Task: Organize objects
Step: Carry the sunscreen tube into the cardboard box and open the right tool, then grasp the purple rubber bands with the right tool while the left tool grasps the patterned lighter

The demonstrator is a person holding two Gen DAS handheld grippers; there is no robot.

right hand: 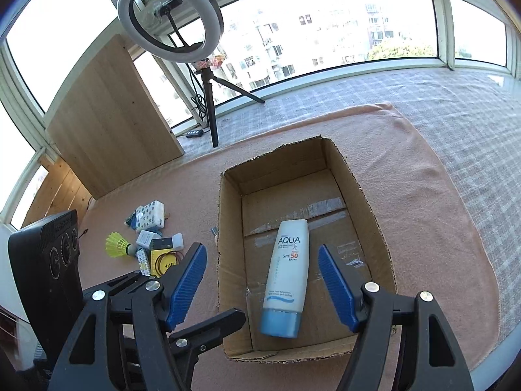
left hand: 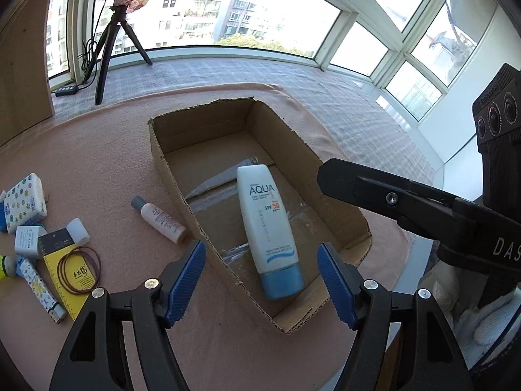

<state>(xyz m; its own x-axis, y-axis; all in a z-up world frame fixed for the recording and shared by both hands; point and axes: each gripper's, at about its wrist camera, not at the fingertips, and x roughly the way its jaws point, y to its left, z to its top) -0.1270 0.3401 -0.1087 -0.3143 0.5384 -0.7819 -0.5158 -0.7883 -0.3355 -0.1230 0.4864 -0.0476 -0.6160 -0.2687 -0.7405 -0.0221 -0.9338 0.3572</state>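
Observation:
A white AQUA sunscreen tube [left hand: 263,221] with a blue cap lies flat on the floor of an open cardboard box [left hand: 169,163], cap toward me. My left gripper [left hand: 262,249] hovers over the box's near end, jaws open, blue pads clear of the tube. In the right wrist view the same tube [right hand: 289,270] lies in the box [right hand: 224,228] below my right gripper [right hand: 262,248], which is also open and holds nothing. One black finger of the right gripper [left hand: 358,182] reaches in over the box's right side.
Left of the box on the pink cloth lie a small white bottle [left hand: 159,220], a tissue pack [left hand: 24,202], rubber bands on a yellow card [left hand: 78,270] and a yellow shuttlecock [right hand: 119,244]. A ring light on a tripod [right hand: 208,104] and a wooden board [right hand: 110,120] stand by the window.

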